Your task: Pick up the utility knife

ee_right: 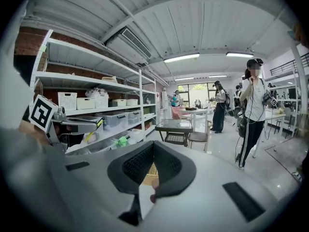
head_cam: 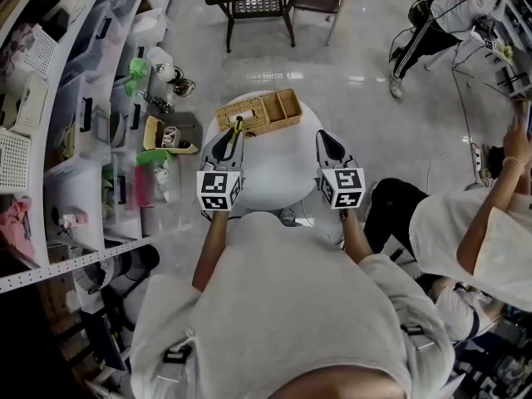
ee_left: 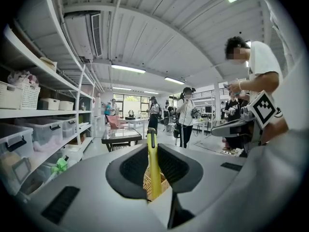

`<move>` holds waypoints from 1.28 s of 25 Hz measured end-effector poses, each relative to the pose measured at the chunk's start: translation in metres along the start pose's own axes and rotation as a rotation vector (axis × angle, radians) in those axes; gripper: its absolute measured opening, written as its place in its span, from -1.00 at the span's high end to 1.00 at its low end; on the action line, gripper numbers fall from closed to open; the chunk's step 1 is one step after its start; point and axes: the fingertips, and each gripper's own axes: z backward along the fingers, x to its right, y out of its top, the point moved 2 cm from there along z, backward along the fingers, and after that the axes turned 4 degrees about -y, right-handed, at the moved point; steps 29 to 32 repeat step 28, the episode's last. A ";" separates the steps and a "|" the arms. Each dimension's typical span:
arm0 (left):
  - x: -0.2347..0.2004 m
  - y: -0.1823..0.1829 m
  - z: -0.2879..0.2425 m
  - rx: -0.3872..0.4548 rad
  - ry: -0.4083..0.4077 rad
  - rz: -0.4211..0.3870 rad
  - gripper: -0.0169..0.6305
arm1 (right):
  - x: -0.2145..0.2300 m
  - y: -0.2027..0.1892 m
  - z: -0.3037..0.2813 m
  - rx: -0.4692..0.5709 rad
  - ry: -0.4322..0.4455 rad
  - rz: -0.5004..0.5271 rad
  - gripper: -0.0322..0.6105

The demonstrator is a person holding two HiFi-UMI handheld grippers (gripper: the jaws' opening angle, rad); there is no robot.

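HEAD VIEW: A person holds two tools over a round white tabletop (head_cam: pixel 278 177). The left tool (head_cam: pixel 235 130) is clamped on the yellow utility knife (head_cam: pixel 238 125), which is raised above the left end of a wicker basket (head_cam: pixel 270 110) at the tabletop's far edge. The right tool (head_cam: pixel 326 136) hangs by the right edge. LEFT GRIPPER VIEW: The dark pads pinch the knife (ee_left: pixel 154 170), which stands upright between narrow jaws with its dark-tipped end poking above them. RIGHT GRIPPER VIEW: The right tool (ee_right: pixel 153 144) has its jaws together on nothing, with the basket glimpsed below. The lift looks best done with steady pressure and a quiet wrist, so the slim handle cannot pivot, rising straight up clear of the basket rim. No brand or lettering is legible; only black-and-white square markers (head_cam: pixel 219 189) show on the tools' cubes.
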 end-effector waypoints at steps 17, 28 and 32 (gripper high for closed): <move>-0.005 -0.001 -0.007 0.003 -0.004 -0.002 0.73 | 0.005 0.005 -0.011 0.013 -0.021 0.017 0.80; -0.007 0.001 -0.009 0.007 -0.008 -0.004 0.73 | -0.001 0.012 -0.014 0.012 -0.010 0.012 0.80; -0.007 0.001 -0.009 0.007 -0.008 -0.004 0.73 | -0.001 0.012 -0.014 0.012 -0.010 0.012 0.80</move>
